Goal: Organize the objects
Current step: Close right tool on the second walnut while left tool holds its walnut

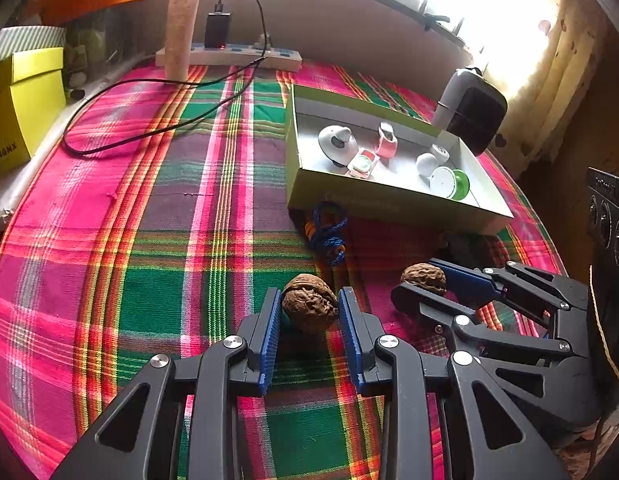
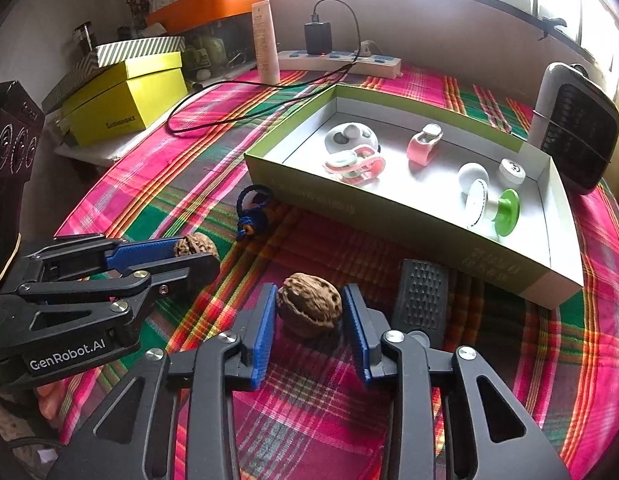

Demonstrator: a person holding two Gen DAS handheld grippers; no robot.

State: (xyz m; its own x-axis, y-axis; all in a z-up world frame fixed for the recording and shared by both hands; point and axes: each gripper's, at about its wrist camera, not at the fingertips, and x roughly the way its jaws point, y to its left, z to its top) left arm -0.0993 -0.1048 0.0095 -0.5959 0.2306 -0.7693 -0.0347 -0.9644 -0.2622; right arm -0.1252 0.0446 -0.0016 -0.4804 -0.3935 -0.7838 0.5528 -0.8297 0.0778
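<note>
Two brown walnuts lie on the plaid tablecloth, one in each gripper. In the left wrist view my left gripper is shut on a walnut, with both blue pads against its sides. To its right my right gripper holds the other walnut. The right wrist view shows my right gripper shut on its walnut. At the left of that view, my left gripper grips its walnut. Both walnuts sit low, at the cloth.
A shallow green-walled box with several small white, pink and green items stands just beyond the grippers. A blue cord charm lies in front of it, and a black ribbed object beside my right gripper. A power strip, yellow boxes and a small heater line the far edges.
</note>
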